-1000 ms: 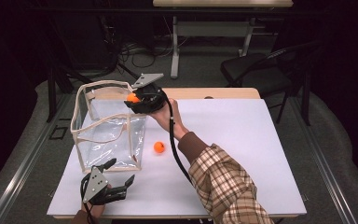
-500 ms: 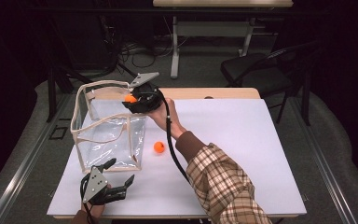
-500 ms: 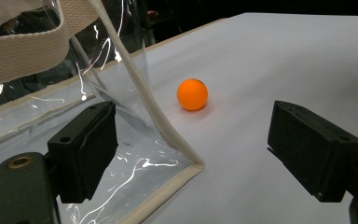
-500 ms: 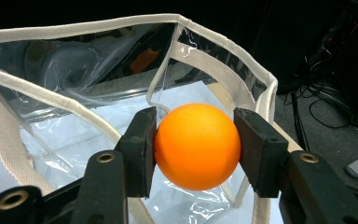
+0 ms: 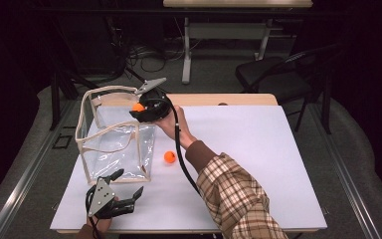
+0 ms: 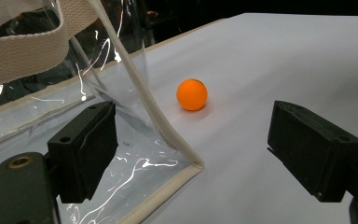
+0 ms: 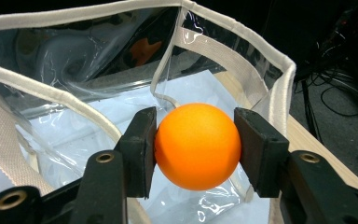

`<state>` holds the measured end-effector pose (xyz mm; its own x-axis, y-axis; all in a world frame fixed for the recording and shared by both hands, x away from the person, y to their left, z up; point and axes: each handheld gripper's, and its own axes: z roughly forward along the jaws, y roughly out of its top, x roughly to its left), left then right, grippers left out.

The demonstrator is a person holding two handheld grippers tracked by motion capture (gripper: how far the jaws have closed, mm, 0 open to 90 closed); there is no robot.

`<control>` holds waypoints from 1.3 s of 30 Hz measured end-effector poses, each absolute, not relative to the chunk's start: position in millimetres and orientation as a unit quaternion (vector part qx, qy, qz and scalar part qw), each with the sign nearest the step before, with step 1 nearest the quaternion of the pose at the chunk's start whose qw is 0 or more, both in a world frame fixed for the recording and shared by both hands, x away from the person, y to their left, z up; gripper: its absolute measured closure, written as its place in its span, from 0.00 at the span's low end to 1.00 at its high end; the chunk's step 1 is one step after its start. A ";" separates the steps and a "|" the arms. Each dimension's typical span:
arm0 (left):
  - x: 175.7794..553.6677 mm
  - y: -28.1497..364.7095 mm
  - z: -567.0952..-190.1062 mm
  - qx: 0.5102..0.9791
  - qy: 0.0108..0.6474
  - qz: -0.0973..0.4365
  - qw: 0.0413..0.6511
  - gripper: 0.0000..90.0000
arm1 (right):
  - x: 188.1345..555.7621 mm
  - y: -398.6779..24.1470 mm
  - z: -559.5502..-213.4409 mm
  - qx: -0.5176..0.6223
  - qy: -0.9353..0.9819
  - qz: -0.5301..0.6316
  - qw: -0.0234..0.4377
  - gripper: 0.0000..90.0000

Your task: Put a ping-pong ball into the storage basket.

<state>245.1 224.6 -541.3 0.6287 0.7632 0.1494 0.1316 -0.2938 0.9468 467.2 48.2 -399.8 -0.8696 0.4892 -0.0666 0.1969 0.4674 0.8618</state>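
One orange ball (image 7: 197,146) is pinched between the jaws of the right gripper (image 5: 140,110), held over the open mouth of the clear bag (image 5: 114,144).

It should be carried well past the bag's cloth-edged rim and lowered before the jaws are spread, so that it cannot bounce off the edge. Nothing can be made out inside the bag. A second orange ball (image 6: 191,94) lies on the table (image 5: 258,149) just beside the bag. The left gripper (image 5: 124,195) rests near the bag's front corner, jaws spread, nothing held.

Lab – dark curtains (image 5: 10,74), floor cables (image 5: 144,52), office chair (image 5: 273,74), white worktable (image 5: 258,149)
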 end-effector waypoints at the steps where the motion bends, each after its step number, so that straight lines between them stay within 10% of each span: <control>1: 245.2 224.7 -541.4 0.743 0.302 0.308 0.512 0.18 | 467.0 48.9 -399.9 0.204 0.843 0.474 0.151 0.56; 20: 245.0 224.6 -541.1 0.743 0.301 0.308 0.512 0.18 | 457.9 18.7 -395.0 0.218 0.830 0.495 0.133 0.11; 39: 245.2 224.7 -541.0 0.744 0.301 0.308 0.511 0.18 | 440.0 -45.9 -421.2 0.235 0.832 0.483 0.137 0.05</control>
